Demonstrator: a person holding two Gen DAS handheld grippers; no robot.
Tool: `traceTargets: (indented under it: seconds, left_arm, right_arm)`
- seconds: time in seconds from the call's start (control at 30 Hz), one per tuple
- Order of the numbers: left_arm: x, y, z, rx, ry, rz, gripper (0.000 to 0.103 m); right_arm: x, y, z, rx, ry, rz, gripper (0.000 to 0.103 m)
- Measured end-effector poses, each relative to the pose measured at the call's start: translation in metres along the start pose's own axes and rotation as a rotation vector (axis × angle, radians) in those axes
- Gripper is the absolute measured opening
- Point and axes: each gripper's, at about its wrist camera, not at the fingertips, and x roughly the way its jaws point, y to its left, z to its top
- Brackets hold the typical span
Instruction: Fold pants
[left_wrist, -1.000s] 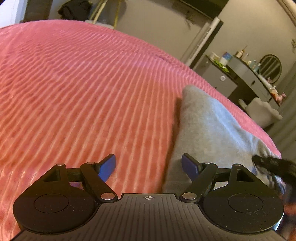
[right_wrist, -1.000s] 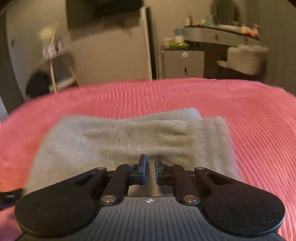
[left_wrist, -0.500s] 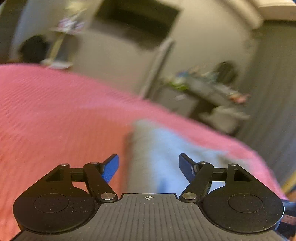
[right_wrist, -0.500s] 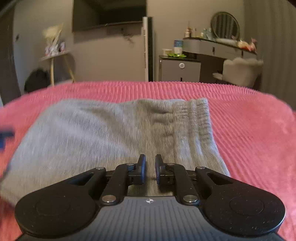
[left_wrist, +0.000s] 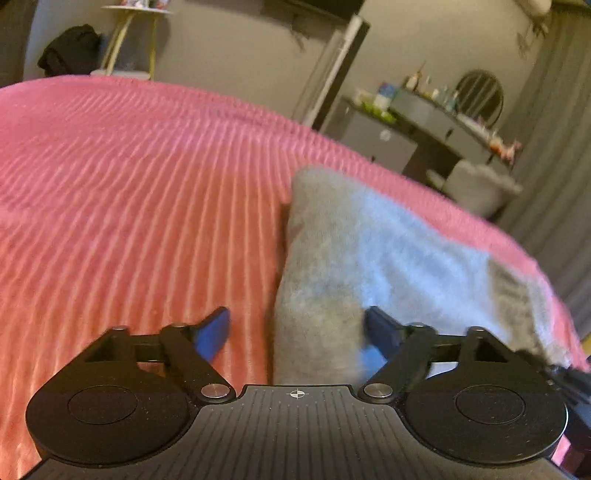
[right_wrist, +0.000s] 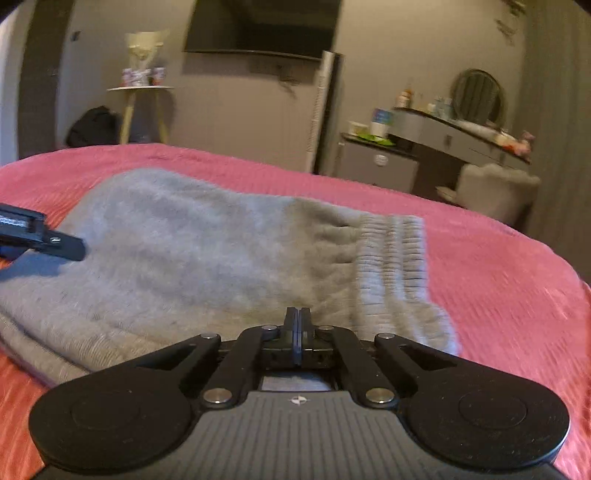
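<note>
The folded pants (right_wrist: 207, 258) lie on the bed (right_wrist: 498, 273), waistband (right_wrist: 393, 254) to the right. Left tongs (left_wrist: 297, 330) straddle their left edge; right tongs (right_wrist: 297, 332) sit at their near edge.

The left gripper (left_wrist: 297, 328) holds its jaws spread wide; the right gripper (right_wrist: 298, 325) has its jaws pressed together.

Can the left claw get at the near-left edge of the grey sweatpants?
Probably yes. The left claw is open, its fingers straddling that edge of the grey sweatpants on the pink bedspread, with nothing between.
</note>
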Motion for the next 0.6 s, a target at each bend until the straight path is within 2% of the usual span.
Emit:
traceTargets:
  seconds: [0.03,0.1,0.17,0.23,0.3,0.33,0.43,0.53,0.6]
  left_arm:
    - [-0.008,-0.002,0.003,0.0,-0.02,-0.031,0.078]
    - [-0.026,-0.012,-0.001,0.014,-0.059,-0.15,0.084]
    - [-0.025,-0.022,-0.005,0.058,-0.039,-0.194,0.088]
    - [-0.014,-0.03,-0.014,0.134,0.009,-0.117,0.084]
    - [-0.004,-0.032,-0.022,0.227,0.032,0.005,0.085]
    - [0.002,-0.027,-0.024,0.238,0.058,0.047,0.09]
    - [0.004,-0.006,-0.025,0.06,0.094,-0.006,0.092]
    - [-0.007,-0.002,-0.025,0.037,0.084,0.027,0.09]
    - [-0.02,-0.006,-0.027,0.016,0.077,0.043,0.088]
  right_arm:
    - [-0.005,-0.001,0.004,0.029,0.008,-0.009,0.0]
    - [-0.019,0.003,0.009,0.062,-0.014,-0.001,0.01]
    - [-0.031,0.017,0.007,0.067,-0.02,0.12,0.019]
    - [-0.029,0.031,0.004,0.037,0.034,0.236,0.019]
    - [-0.027,0.044,-0.005,-0.049,0.052,0.205,0.02]
    - [-0.024,0.042,-0.007,-0.068,0.058,0.176,0.023]
    - [-0.02,0.021,-0.011,-0.019,0.079,0.104,0.024]
    - [-0.026,-0.002,-0.016,0.055,0.077,0.065,0.02]
    - [-0.036,-0.004,-0.013,0.098,0.067,0.052,0.022]
